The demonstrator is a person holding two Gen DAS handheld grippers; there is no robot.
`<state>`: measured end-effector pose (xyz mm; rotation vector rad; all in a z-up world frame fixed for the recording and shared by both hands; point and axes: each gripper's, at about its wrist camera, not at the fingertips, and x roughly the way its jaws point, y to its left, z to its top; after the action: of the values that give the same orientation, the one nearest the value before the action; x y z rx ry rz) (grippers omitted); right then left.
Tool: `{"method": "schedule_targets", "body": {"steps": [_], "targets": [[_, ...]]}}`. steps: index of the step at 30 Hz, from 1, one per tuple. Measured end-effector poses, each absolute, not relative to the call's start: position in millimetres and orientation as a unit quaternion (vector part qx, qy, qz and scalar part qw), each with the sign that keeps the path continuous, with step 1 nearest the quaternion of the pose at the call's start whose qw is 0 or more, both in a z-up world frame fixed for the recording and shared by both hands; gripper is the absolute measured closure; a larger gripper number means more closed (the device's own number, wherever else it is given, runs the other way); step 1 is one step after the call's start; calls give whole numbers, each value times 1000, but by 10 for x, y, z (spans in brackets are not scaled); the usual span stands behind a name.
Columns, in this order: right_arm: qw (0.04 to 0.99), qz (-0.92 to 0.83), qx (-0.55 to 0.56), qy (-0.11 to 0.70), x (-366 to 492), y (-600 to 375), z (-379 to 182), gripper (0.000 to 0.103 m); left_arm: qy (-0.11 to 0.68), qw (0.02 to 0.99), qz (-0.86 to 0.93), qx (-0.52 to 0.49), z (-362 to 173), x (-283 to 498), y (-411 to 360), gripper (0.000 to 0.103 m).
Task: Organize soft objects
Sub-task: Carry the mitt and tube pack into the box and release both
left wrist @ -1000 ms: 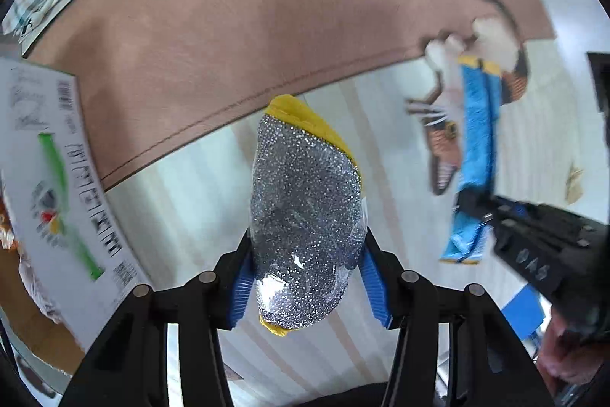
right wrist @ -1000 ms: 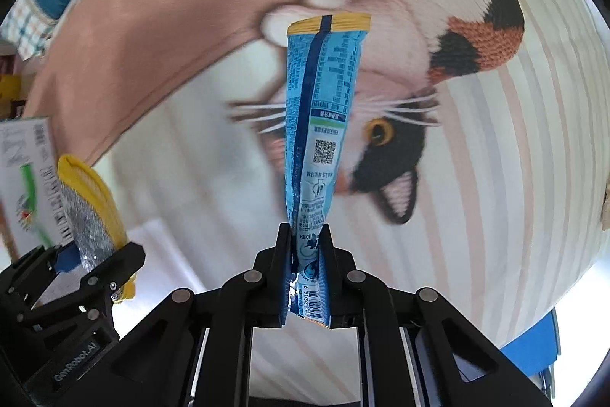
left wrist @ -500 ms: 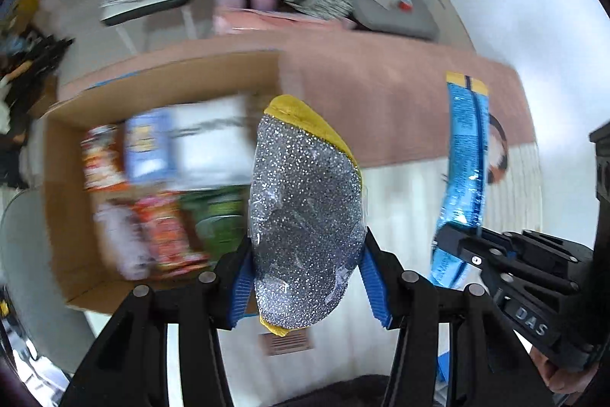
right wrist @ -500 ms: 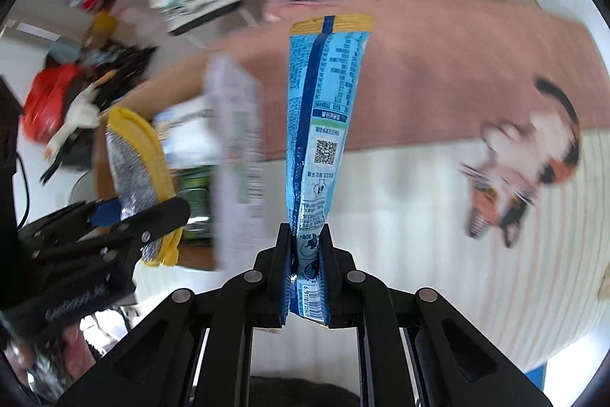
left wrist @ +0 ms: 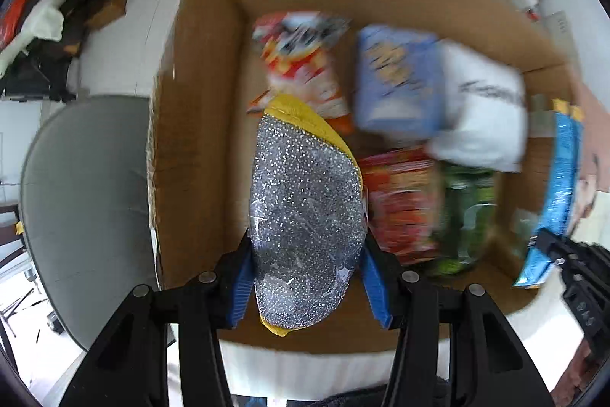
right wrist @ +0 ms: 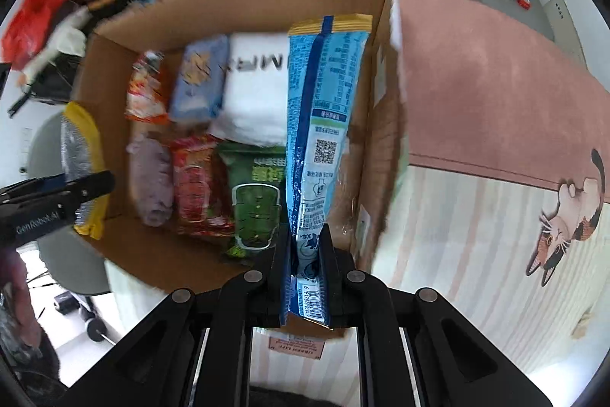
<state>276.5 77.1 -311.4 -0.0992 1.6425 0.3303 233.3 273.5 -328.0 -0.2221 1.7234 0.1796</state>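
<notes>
My left gripper (left wrist: 305, 269) is shut on a silver glitter sponge with a yellow back (left wrist: 305, 216), held above the left part of an open cardboard box (left wrist: 198, 102). My right gripper (right wrist: 307, 250) is shut on the lower end of a long blue sachet (right wrist: 324, 109), which hangs over the box's (right wrist: 381, 124) right wall. The sachet (left wrist: 556, 185) and the right gripper's body show at the right edge of the left wrist view. The sponge (right wrist: 82, 155) and left gripper (right wrist: 91, 184) show at the left of the right wrist view.
The box holds several snack packets, a blue pack (right wrist: 198, 82), a white bundle (right wrist: 259, 94), a green packet (right wrist: 255, 197) and a purple soft item (right wrist: 150, 178). A pink rug (right wrist: 476, 82) with a cat picture lies right of it. A grey chair (left wrist: 84, 201) stands left; clutter lies behind.
Both grippers have swept from above the rug and striped mat to above the open box, each keeping its grip. The box contents now lie directly below.
</notes>
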Motion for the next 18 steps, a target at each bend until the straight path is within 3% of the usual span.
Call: {"method": "schedule_targets", "body": {"steps": [8, 11, 12, 14, 18], "targets": [[649, 111, -79, 749, 2814, 819, -3592, 89, 785, 608, 61, -100, -3752, 2345, 2832, 51], [644, 102, -78, 754, 2827, 828, -3653, 68, 776, 618, 62, -113, -3740, 2404, 2849, 44], [645, 101, -73, 754, 2826, 824, -3653, 54, 769, 626, 62, -112, -3701, 2426, 2853, 38], [646, 104, -60, 754, 2824, 834, -3658, 50, 762, 635, 60, -111, -3638, 2447, 2847, 23], [650, 103, -51, 751, 2829, 844, -3582, 34, 752, 647, 61, -110, -3511, 2507, 2806, 15]]}}
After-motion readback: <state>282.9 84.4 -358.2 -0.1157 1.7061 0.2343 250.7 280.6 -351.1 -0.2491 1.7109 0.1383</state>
